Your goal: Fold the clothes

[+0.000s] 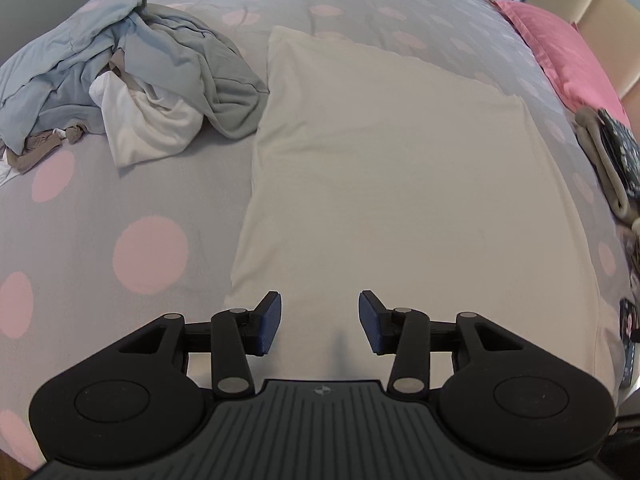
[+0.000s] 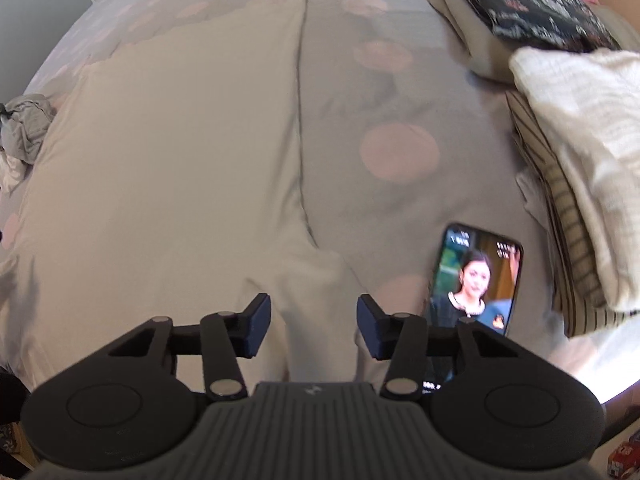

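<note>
– Where is the cream garment (image 1: 380, 184) lying?
– It is lying flat on the dotted bedcover (image 1: 100, 208). Left gripper (image 1: 320, 322) and right gripper (image 2: 313, 326) are hovering over it, jaws apart, holding nothing.

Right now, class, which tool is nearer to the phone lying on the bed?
The right tool. The phone lies just beside its right finger, partly hidden behind it. The left tool hovers over the cream garment, well to the phone's left.

So the garment (image 1: 380, 184) lies flat mid-bed (image 1: 120, 208), clothes heap (image 1: 132, 84) to its left, phone (image 2: 476, 280) and folded stack (image 2: 576, 184) right.
</note>
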A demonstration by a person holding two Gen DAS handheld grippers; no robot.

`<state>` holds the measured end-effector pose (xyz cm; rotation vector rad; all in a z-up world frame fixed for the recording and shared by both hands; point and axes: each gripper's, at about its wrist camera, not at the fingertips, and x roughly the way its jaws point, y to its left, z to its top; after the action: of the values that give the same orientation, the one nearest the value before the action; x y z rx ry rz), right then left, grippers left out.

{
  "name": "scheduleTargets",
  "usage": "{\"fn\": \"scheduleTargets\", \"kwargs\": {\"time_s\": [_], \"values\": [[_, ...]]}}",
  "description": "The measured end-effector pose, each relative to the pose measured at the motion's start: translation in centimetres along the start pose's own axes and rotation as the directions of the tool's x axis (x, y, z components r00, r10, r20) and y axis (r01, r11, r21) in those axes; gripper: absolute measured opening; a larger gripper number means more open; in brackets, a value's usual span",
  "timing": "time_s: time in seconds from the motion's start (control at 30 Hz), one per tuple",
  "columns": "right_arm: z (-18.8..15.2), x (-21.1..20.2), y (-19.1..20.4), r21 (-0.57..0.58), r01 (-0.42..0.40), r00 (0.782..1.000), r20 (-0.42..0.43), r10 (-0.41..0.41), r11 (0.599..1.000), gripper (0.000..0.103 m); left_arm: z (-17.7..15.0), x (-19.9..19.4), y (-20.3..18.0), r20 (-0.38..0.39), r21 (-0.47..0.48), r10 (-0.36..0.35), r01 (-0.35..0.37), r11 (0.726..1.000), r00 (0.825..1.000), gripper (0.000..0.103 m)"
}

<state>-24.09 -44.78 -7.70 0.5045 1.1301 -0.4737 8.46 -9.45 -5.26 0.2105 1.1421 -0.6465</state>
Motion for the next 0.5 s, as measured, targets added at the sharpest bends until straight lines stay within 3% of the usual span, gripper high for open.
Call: {"fn": "scheduleTargets", "kwargs": {"time_s": [0.2,0.33,0.4,0.5], "values": [[-1.1,2.5,-1.8,0.091,-0.025,0.997,-0.074,0.032,0.996,0.053,-2.0,-0.8,-0.8,0.003,0.015,-0.001,0.001,1.0,1.0,0.041],[-1.7,3.9,-0.8,0.08,-0.045,0.991,-0.12,0.054,0.996,0.049,-3.0,-1.1,-1.2,0.006,0.022,0.001,-0.001,1.0,1.0,0.041],[-1.8,4.1,0.3,0.03,-0.032,0.991,-0.126,0.035,0.999,0.019,-3.2,-1.0,-1.1,0.005,0.024,0.002,-0.003,1.0,1.0,0.041],[-1.9,4.0,2.0,-0.055,0.008,0.993,-0.121,-0.014,0.998,0.007,-3.5,-0.9,-1.1,0.002,0.027,0.005,-0.005,1.0,1.0,0.041]]}}
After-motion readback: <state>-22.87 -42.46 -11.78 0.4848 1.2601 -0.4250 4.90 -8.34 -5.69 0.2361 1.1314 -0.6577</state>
